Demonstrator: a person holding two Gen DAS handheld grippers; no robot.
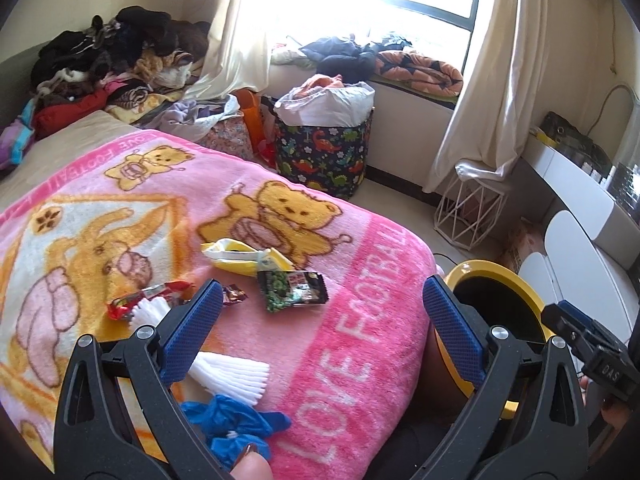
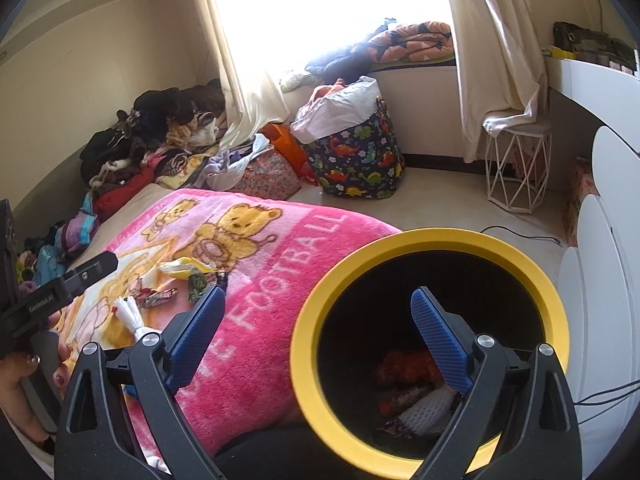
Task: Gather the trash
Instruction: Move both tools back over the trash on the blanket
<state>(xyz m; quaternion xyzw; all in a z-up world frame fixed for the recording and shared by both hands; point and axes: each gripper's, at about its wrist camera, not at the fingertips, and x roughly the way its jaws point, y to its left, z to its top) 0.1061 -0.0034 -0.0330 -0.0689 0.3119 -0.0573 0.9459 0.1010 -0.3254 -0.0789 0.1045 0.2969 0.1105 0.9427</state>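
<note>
Trash still scattered on the pink blanket [image 1: 280,320] over the bed: a yellow wrapper [image 1: 244,258], a green packet [image 1: 294,291], a red wrapper [image 1: 150,298], a small dark candy wrapper [image 1: 233,294], white foam netting [image 1: 232,372], and a blue glove [image 1: 236,424] nearest the camera. Yellow-rimmed bin [image 2: 430,240] just beside the bed edge, already holding a red wrapper, a foam net and other scraps at its bottom.

Left gripper [image 1: 322,292] spread wide and empty, hovering above the blanket with the foam netting and glove just under its left finger. Right gripper [image 2: 318,304] also spread wide and empty, poised over the bin mouth with one finger inside the rim's outline, probably just after a drop, judging by the contents below.

Likely step in hand: picking the next piece with the left gripper. Best done by choosing one item only, the foam netting or the glove being closest. Worth lowering until both pads straddle the piece, then closing on a raised fold rather than a flat part, so as not to pinch the plush blanket along with it. Light, crinkly wrappers apt to slide or spring away; slow closing advised. Glove limp and likely to dangle, so a grip near its bunched middle seems safer. Carrying path short: across the blanket edge to the bin, release only when well over the opening.
</note>
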